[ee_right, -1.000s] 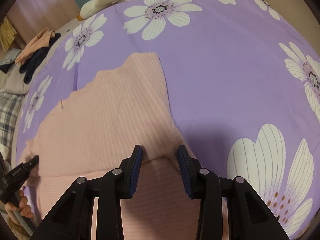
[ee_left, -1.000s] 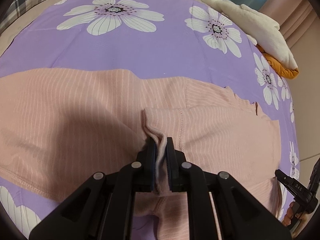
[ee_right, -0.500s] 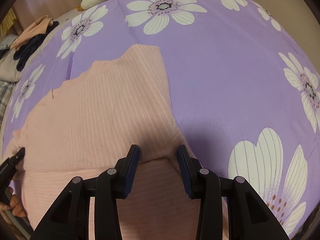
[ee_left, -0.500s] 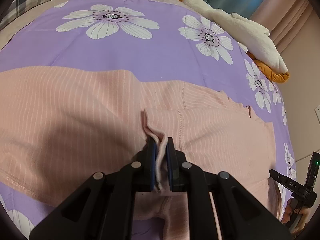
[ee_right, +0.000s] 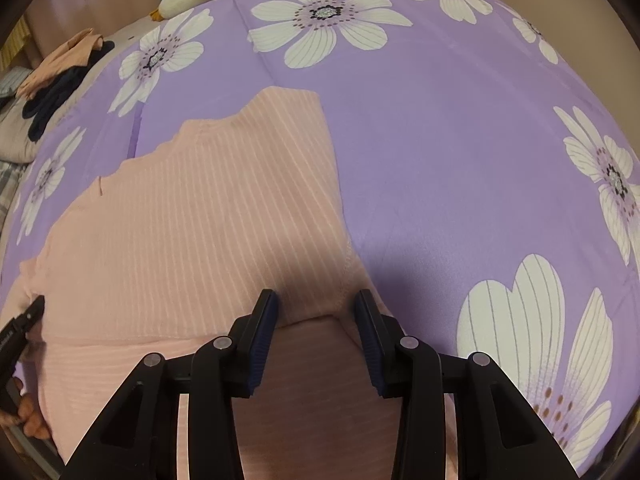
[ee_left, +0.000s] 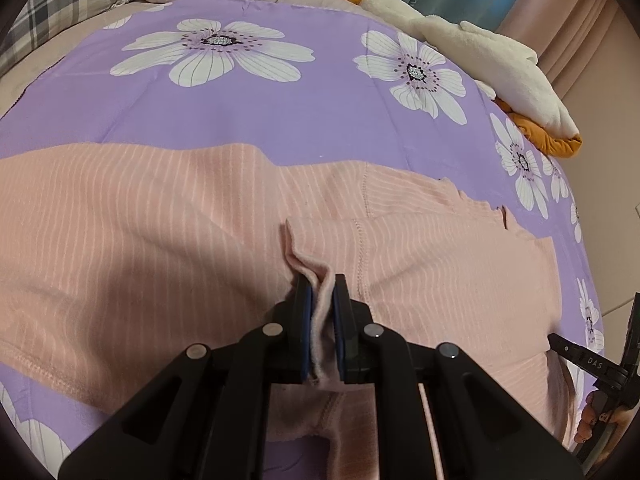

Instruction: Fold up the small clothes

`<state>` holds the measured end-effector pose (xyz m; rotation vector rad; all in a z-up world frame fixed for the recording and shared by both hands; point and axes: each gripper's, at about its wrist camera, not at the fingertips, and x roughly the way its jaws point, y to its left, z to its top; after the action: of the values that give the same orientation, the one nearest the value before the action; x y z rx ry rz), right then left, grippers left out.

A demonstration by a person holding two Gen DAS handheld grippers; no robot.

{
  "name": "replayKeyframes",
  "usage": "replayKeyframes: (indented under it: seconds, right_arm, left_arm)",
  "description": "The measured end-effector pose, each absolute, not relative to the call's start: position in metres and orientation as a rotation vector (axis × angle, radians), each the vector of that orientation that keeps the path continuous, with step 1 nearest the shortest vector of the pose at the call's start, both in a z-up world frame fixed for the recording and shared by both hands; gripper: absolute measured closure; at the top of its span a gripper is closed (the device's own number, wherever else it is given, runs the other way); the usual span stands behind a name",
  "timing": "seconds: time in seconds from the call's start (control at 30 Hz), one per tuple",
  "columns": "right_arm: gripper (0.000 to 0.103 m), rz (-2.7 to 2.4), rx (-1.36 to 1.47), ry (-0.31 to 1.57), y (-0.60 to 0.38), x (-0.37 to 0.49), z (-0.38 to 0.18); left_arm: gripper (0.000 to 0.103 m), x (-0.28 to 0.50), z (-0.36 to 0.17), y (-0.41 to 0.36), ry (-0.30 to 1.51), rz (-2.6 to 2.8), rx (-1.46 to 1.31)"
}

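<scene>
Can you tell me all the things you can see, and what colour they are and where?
pink striped garment: one, pink with thin white stripes, spread on the cover, one edge pinched up.
flowered cover: one, purple with big white flowers, under the garment.
white fluffy cloth: one, cream, at the far edge of the cover.
orange cloth: one, orange, under the white fluffy cloth.
dark clothes: a small heap, navy with a peach piece on top, off the cover's far corner.
plaid fabric: one, grey checks, beyond the cover.
left gripper: one, black, fingers closed on the garment's edge.
right gripper: one, black, fingers apart above the garment.
</scene>
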<state>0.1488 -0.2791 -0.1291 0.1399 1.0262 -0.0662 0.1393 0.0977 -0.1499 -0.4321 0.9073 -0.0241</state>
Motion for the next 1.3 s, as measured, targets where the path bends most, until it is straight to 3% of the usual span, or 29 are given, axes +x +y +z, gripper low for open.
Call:
replayKeyframes:
  seconds: [1.3]
  right_arm:
    - [0.063,-0.074,0.129,0.994,-0.2788,0.145,-0.1311]
  left_arm:
    - [0.09,0.1398,-0.1496,0.0958,0.901,-0.013,-0.404]
